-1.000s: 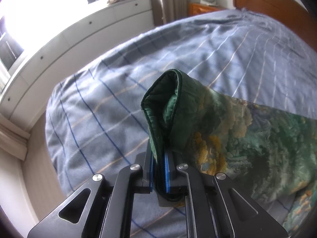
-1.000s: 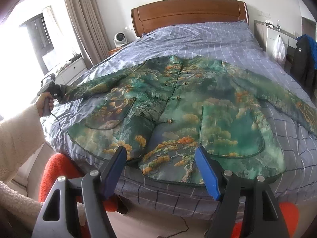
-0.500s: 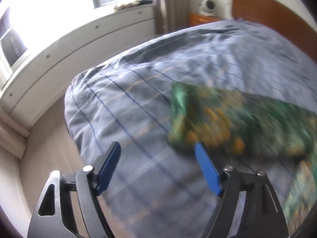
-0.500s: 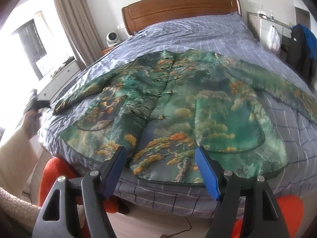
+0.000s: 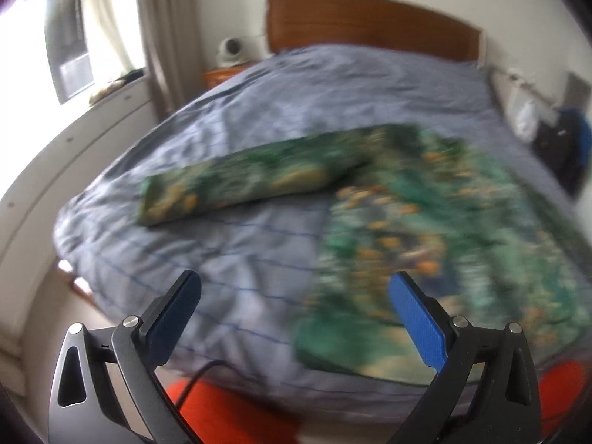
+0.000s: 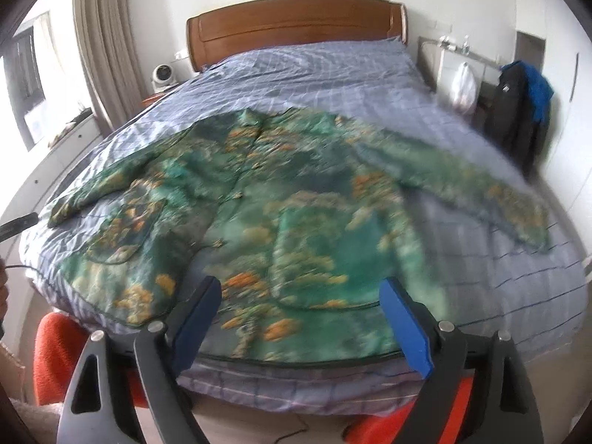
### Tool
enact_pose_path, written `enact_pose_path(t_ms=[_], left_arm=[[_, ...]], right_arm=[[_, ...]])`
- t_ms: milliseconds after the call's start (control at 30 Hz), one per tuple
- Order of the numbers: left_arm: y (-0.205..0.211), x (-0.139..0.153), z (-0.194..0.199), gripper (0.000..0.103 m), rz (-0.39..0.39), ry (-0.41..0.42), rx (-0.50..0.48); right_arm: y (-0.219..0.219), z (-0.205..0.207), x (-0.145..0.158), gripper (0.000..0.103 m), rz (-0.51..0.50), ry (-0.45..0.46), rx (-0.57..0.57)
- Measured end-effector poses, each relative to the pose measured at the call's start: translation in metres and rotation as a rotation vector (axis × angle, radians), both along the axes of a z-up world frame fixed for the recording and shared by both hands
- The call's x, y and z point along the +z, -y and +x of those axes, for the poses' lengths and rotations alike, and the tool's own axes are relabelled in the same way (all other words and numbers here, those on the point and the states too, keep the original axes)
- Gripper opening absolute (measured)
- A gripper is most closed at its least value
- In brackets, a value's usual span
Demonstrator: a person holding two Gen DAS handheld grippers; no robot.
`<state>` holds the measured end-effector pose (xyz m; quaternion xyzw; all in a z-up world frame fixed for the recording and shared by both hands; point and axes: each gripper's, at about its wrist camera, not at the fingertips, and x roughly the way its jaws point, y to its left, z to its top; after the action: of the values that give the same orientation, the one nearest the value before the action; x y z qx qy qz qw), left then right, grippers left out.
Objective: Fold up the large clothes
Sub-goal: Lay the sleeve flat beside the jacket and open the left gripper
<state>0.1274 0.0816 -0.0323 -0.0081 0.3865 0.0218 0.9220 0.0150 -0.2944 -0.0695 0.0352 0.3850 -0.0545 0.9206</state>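
A large green jacket [image 6: 281, 199] with orange and teal print lies front up, spread flat on the bed, both sleeves stretched out to the sides. Its left sleeve [image 5: 240, 185] lies flat on the cover in the left wrist view, and its hem corner [image 5: 355, 344] is near the bed's foot edge. My left gripper [image 5: 296, 318] is open and empty, above the foot of the bed, short of the hem. My right gripper [image 6: 299, 318] is open and empty, just off the jacket's bottom hem [image 6: 307, 351]. Both views are motion blurred.
The bed has a blue-grey checked cover [image 6: 333, 74] and a wooden headboard [image 6: 296, 33]. A small white fan [image 6: 162, 74] stands on the nightstand at left. Dark clothes [image 6: 518, 111] hang at right. Orange stools [image 6: 55, 355] stand at the bed's foot. A white window bench [image 5: 74, 140] runs left.
My left gripper has let go of the sleeve cuff, opened, and pulled back and to the right toward the bed's foot. The sleeve now lies flat. The right gripper view has shifted right.
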Motion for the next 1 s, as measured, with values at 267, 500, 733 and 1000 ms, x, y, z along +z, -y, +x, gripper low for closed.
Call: enact_pose_path(t_ms=[267, 500, 733, 1000], left_arm=[[0.046, -0.01, -0.016, 0.102, -0.037, 0.003, -0.049], [0.077, -0.038, -0.042, 0.102, -0.043, -0.045, -0.132], [0.097, -0.03, -0.057, 0.101, 0.029, 0.041, -0.159], [0.094, -0.039, -0.052, 0.102, 0.127, -0.033, -0.173]], right_arm=[[0.033, -0.022, 0.015, 0.095, 0.025, 0.048, -0.091], [0.042, -0.029, 0.004, 0.095, -0.019, 0.003, -0.1], [0.052, -0.041, 0.035, 0.103, -0.032, 0.207, -0.07], [0.052, -0.04, 0.016, 0.103, 0.029, 0.133, -0.057]])
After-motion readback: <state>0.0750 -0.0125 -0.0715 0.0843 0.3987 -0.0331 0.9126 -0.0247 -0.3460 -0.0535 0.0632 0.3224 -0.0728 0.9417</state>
